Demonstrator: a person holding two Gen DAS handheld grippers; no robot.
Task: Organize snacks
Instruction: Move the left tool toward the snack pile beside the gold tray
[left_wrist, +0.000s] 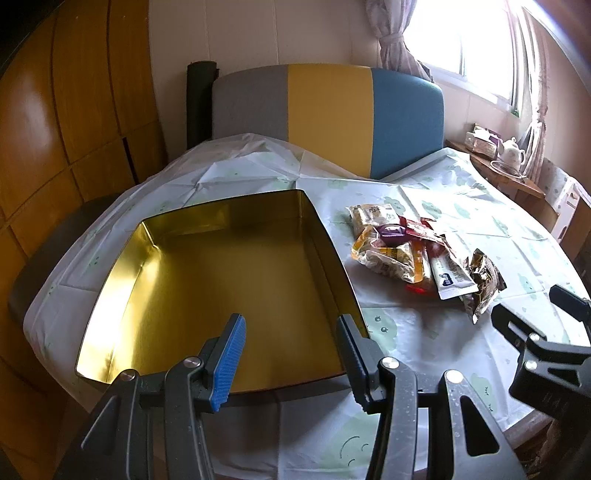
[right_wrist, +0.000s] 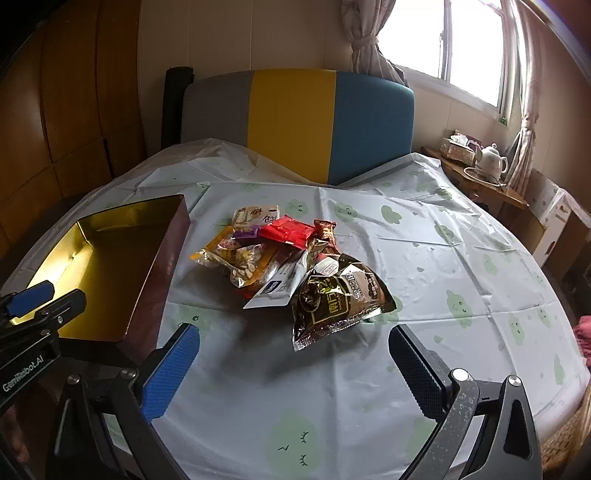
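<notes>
An open tin (left_wrist: 229, 273) with a gold inside stands empty on the round table's left side. My left gripper (left_wrist: 291, 350) hovers open over the tin's near edge, with nothing between its fingers. A pile of snack packets (left_wrist: 417, 251) lies right of the tin. In the right wrist view the pile (right_wrist: 280, 254) sits mid-table, and a dark brown packet (right_wrist: 340, 302) lies nearest. My right gripper (right_wrist: 295, 358) stands wide open just short of that packet, apart from it. The tin (right_wrist: 162, 266) and left gripper (right_wrist: 51, 299) show at the left, and the right gripper (left_wrist: 535, 310) shows in the left wrist view.
A white tablecloth (right_wrist: 424, 258) with green cloud prints covers the table. A chair with a grey, yellow and blue back (right_wrist: 295, 122) stands behind it. A side table with a white teapot (right_wrist: 493, 158) is at the far right, under the window. Wooden cabinets (left_wrist: 74, 129) line the left.
</notes>
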